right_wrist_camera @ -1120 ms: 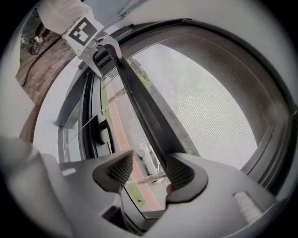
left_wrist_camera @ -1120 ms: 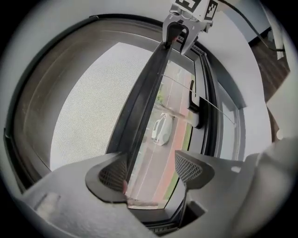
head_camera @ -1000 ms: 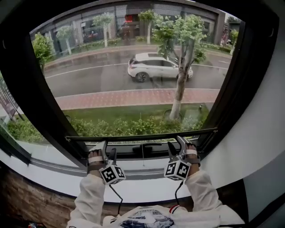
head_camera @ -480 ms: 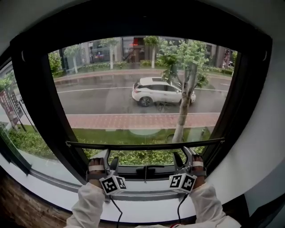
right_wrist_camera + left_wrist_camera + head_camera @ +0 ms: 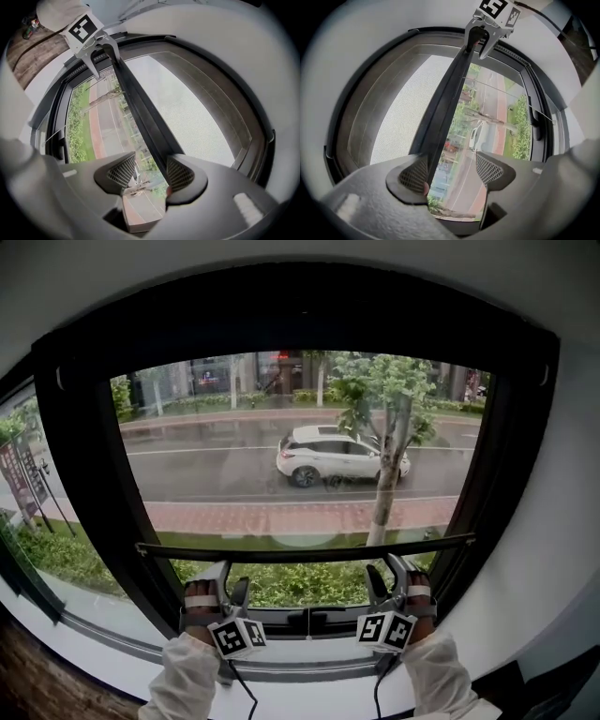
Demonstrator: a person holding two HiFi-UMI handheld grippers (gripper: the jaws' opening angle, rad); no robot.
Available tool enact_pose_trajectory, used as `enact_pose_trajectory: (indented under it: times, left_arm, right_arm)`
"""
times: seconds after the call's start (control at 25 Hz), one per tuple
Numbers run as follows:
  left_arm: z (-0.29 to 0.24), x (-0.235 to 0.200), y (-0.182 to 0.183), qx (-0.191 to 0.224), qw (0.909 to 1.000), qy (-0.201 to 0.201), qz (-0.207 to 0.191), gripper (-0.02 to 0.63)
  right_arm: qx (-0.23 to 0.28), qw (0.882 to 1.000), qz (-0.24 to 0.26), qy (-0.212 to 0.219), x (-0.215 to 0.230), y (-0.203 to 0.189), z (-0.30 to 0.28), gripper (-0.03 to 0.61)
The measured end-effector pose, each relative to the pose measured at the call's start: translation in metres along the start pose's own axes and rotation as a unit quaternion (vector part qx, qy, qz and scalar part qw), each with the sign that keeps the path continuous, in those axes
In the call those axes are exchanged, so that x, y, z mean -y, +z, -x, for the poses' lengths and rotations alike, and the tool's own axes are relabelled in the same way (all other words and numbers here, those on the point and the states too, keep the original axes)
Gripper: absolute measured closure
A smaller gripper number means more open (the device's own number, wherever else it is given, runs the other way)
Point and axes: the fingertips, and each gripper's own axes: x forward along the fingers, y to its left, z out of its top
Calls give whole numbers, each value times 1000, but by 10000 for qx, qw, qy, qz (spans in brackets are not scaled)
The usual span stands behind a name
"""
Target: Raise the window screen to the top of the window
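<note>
Window screen (image 5: 393, 108) covers most of the opening, and its bottom bar (image 5: 305, 550) sits low in the window. Your left tool (image 5: 230, 579) and right tool (image 5: 386, 574) are under that bar, jaws spread, with one pad of each touching it.

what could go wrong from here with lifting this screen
1. Slip: the screen bar only lies against one pad of the left gripper and of the right gripper, jaws apart, so it may slide off and drop.
2. Jam: uneven lifting by the two grippers could tilt the bar in the window frame.
</note>
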Motion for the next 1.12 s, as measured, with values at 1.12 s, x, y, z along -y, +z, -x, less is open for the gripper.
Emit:
enact_pose_trajectory:
  times: [1.12]
  left_arm:
    - [-4,-89,27,357,9943,1000,112,290]
  right_arm:
    - [227,9939,207,-1056,79,37,-13,359]
